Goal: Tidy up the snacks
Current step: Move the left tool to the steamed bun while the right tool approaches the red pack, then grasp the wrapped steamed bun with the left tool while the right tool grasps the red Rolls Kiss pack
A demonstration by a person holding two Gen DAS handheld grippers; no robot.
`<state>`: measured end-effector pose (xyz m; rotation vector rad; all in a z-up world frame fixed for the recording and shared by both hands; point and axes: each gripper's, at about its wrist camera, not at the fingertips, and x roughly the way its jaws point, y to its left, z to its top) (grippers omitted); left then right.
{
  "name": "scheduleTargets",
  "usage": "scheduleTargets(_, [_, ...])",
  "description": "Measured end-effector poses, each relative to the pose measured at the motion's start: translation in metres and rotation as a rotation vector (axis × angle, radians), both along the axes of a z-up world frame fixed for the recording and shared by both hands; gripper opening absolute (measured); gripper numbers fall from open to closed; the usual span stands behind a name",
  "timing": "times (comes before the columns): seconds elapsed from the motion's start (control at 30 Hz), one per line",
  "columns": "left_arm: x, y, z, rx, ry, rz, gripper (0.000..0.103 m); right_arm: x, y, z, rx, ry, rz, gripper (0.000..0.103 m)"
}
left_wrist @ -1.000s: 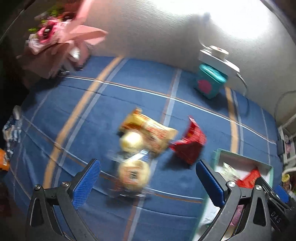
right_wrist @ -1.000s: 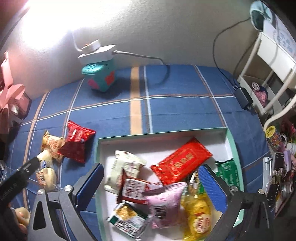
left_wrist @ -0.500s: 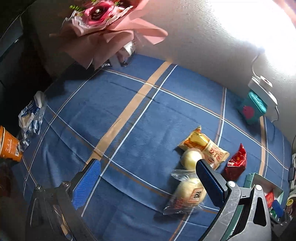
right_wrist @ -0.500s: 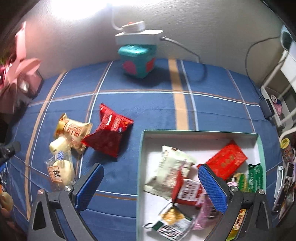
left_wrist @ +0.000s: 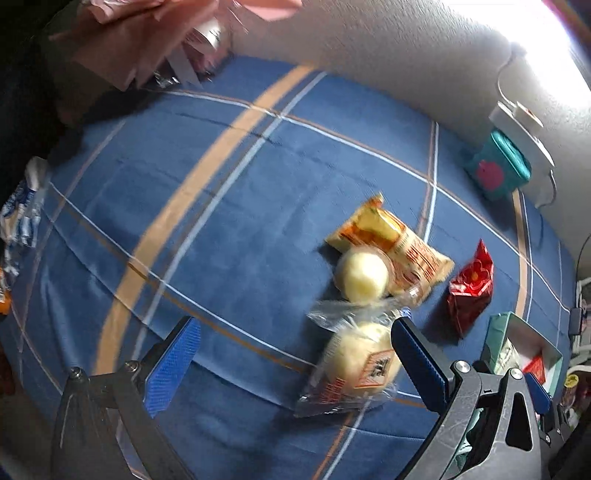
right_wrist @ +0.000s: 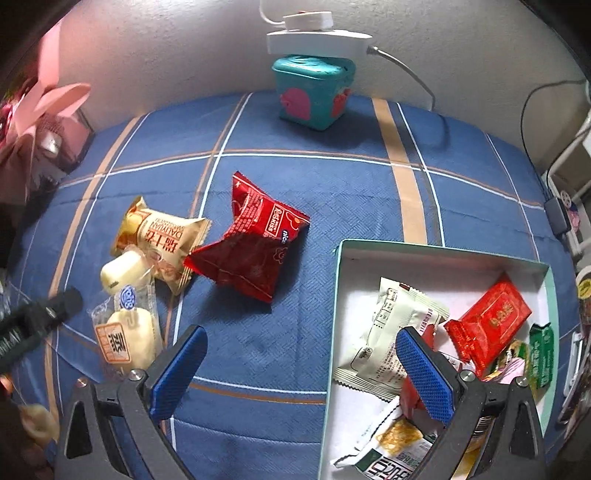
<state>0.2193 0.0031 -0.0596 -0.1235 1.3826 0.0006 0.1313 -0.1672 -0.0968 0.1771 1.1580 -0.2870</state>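
- The blue plaid cloth (right_wrist: 332, 192) covers pretty much the whole surface, with tan and white stripes crossing it.
- The mint-edged box (right_wrist: 439, 247) sits at the right side, white inside, already stuffed with wrapped snacks: a flat red packet (right_wrist: 491, 325), a cream sachet (right_wrist: 391, 332), a green one (right_wrist: 541, 354) against its right wall.
- The teal tub (right_wrist: 314, 96) with pink shapes is at the back by the wall, with a white gadget (right_wrist: 317, 35) resting on top of it.
- The red snack bag (right_wrist: 255, 240) lies crumpled on the cloth, left of the box and apart from it.
- The golden bun pack (right_wrist: 159, 236) is just left of the red bag, their corners about touching.
- Two pale buns in clear wrap: the small round one (right_wrist: 123, 271) overlaps the golden pack's edge, and the labelled one (right_wrist: 127, 339) sits just in front of it.
- The right gripper (right_wrist: 303, 373) hovers over bare cloth between the buns and the box, blue pads spread wide, nothing between them.
- The left gripper (left_wrist: 291, 362) is spread wide too and empty; its right pad (left_wrist: 417, 365) overlaps the labelled bun (left_wrist: 360, 365) in view, can't tell if it touches.
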Motion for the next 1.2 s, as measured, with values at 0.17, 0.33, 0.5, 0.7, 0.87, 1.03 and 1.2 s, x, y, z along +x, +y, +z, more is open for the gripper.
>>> scheduleTargets(0.17, [-0.002,-0.008,-0.011,-0.058,0.038,0.001,0.102,0.0,-0.011,0.004,0.038,-0.071,-0.04,0.103])
scheduleTargets(0.33, [-0.004,-0.016,-0.015,-0.08,0.045,-0.015,0.102,0.006,-0.024,0.012,0.125,-0.171,-0.092,0.095])
scheduleTargets(0.5, [-0.005,-0.028,-0.021,-0.089,0.058,-0.046,0.098,0.025,-0.029,0.008,0.221,-0.206,-0.101,0.083])
scheduleTargets(0.7, [-0.007,-0.036,-0.038,-0.1,0.101,-0.053,0.082,0.048,-0.028,-0.009,0.286,-0.178,-0.123,0.07])
scheduleTargets(0.87, [-0.006,-0.04,-0.045,-0.13,0.112,-0.053,0.059,0.061,-0.03,-0.028,0.316,-0.145,-0.141,0.059])
scheduleTargets(1.03, [-0.008,-0.042,-0.045,-0.129,0.098,-0.05,0.056,0.063,-0.031,-0.039,0.356,-0.141,-0.145,0.048])
scheduleTargets(1.2, [-0.011,-0.037,-0.037,-0.149,0.081,-0.032,0.055,0.052,-0.03,-0.035,0.349,-0.156,-0.143,0.047])
